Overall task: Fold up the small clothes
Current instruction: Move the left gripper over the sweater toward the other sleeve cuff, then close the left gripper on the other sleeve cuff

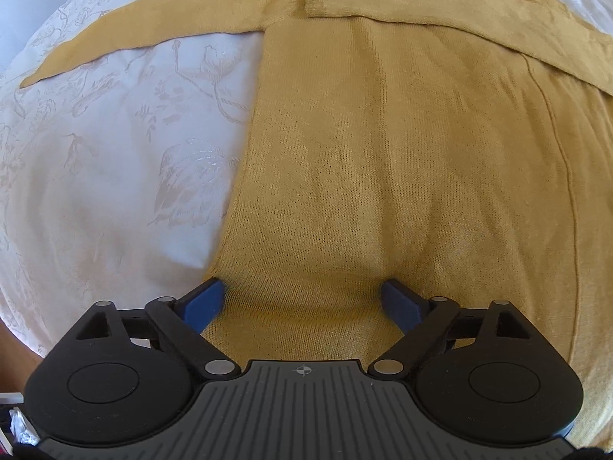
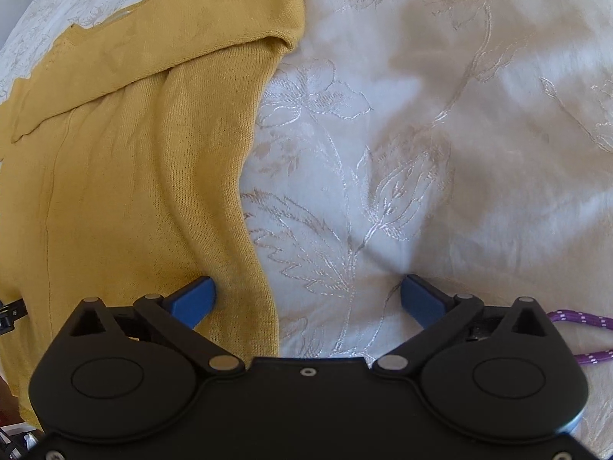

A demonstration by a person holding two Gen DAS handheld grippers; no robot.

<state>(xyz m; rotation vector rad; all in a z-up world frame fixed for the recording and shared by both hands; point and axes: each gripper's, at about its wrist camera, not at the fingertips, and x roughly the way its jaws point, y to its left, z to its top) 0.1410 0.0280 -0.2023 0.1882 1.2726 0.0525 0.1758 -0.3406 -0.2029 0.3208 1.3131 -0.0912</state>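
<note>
Sweater (image 1: 383, 153), mustard knit, lies flat on the white embroidered cloth (image 1: 115, 172) over the desk, and both grippers hover at its near hem. The left gripper (image 1: 302, 299) is spread wide above the hem's left corner, blue pads clear of the knit, nothing pinched. The right gripper (image 2: 308, 293) is spread just as wide, straddling the sweater's right side edge: one pad over the knit, the other over bare cloth. Looks to me like the hem pickup for the bottom-to-top fold; next, both need to drop onto the hem, pinch, and carry it toward the neck. The long axis runs from hem away to shoulders, neck pointing far. Up there, the right sleeve (image 1: 421, 7) is already folded across the chest; the left sleeve (image 1: 134, 38) stretches out sideways.
</note>
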